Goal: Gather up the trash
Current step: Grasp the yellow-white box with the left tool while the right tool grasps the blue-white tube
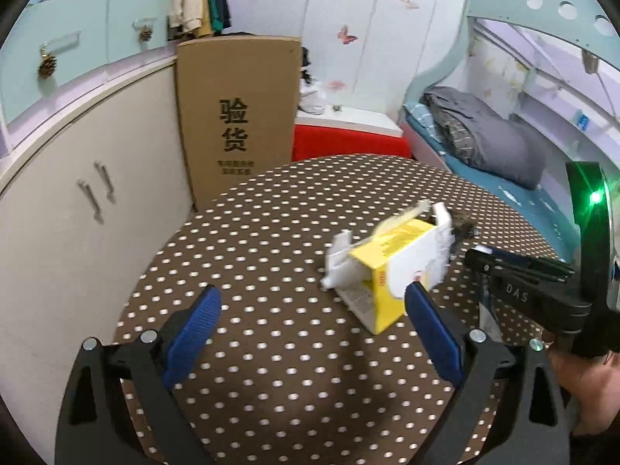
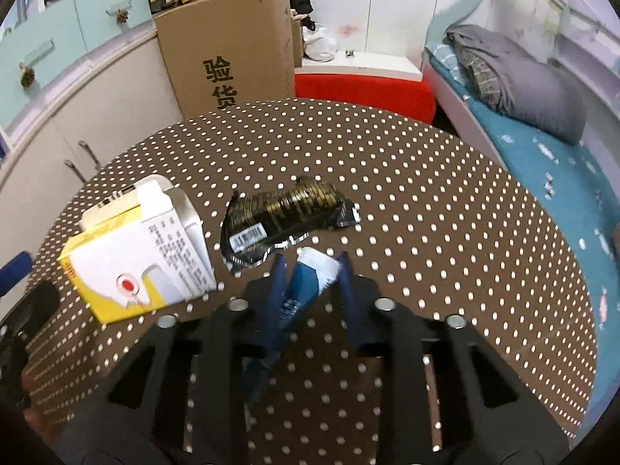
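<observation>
A yellow and white carton [image 1: 391,271] lies on its side on the brown polka-dot table [image 1: 271,348], its flaps open. My left gripper [image 1: 312,296] is open; its right finger is beside the carton's near corner. In the right wrist view the carton [image 2: 143,255] lies at the left. A black and gold wrapper [image 2: 286,213] lies in the table's [image 2: 426,213] middle. My right gripper [image 2: 310,267] is shut on a blue and white wrapper [image 2: 310,275], just in front of the black wrapper.
A tall cardboard box [image 1: 236,116] stands behind the table against white cupboards [image 1: 77,232]. A red and white stool [image 1: 348,135] is behind the table. A bed with a grey blanket [image 1: 484,135] lies to the right. The right gripper's body [image 1: 542,279] is at the right.
</observation>
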A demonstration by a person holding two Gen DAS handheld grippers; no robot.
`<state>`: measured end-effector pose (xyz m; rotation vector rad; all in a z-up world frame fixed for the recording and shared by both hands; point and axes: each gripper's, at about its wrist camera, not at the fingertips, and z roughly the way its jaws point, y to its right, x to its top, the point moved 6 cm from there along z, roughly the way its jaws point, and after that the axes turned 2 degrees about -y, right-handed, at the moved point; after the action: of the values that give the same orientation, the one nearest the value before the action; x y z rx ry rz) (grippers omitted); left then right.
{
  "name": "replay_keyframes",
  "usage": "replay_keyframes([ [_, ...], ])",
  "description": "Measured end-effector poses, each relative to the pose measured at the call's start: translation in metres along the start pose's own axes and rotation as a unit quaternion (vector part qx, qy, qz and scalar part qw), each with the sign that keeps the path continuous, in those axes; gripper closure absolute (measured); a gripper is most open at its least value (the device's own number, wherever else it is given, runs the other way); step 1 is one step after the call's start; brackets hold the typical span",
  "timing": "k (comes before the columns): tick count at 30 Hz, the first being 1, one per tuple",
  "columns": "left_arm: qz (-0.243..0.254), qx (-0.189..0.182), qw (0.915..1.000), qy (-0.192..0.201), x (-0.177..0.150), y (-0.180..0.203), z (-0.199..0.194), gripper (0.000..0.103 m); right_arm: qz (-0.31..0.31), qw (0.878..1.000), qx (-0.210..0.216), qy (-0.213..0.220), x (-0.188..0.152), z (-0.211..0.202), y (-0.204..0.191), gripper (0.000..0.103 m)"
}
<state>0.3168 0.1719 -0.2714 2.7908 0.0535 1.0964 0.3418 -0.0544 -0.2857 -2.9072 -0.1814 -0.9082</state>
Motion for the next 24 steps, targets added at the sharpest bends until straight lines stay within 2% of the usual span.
replay_keyframes([
  [5, -0.004, -0.027, 0.9996, -0.008, -0.001, 0.012, 0.012, 0.01, 0.006, 1.0, 0.01, 0.001, -0.017, -0.014, 0.021, 0.082],
  [7, -0.006, -0.04, 0.9991, -0.01, -0.002, 0.019, 0.015, 0.014, 0.011, 1.0, 0.016, 0.001, -0.024, -0.02, 0.028, 0.082],
  [9, -0.003, -0.059, 0.998, -0.025, -0.003, 0.029, 0.021, 0.038, 0.016, 1.0, 0.017, 0.001, -0.029, -0.024, 0.033, 0.082],
  [14, -0.017, -0.09, 0.9949, -0.042, -0.009, 0.044, 0.035, 0.058, 0.021, 0.999, 0.024, 0.002, -0.036, -0.029, 0.038, 0.082],
  [16, -0.029, -0.108, 0.9926, -0.047, -0.008, 0.048, 0.041, 0.082, 0.02, 0.999, 0.026, 0.002, -0.037, -0.031, 0.038, 0.082],
  [20, -0.041, -0.134, 0.9892, -0.043, -0.007, 0.058, 0.038, 0.099, 0.017, 0.999, 0.039, 0.009, -0.04, -0.041, 0.041, 0.083],
  [24, -0.043, -0.145, 0.9883, -0.016, -0.007, 0.068, 0.016, 0.1, 0.018, 0.999, 0.043, 0.02, -0.045, -0.055, 0.049, 0.083],
])
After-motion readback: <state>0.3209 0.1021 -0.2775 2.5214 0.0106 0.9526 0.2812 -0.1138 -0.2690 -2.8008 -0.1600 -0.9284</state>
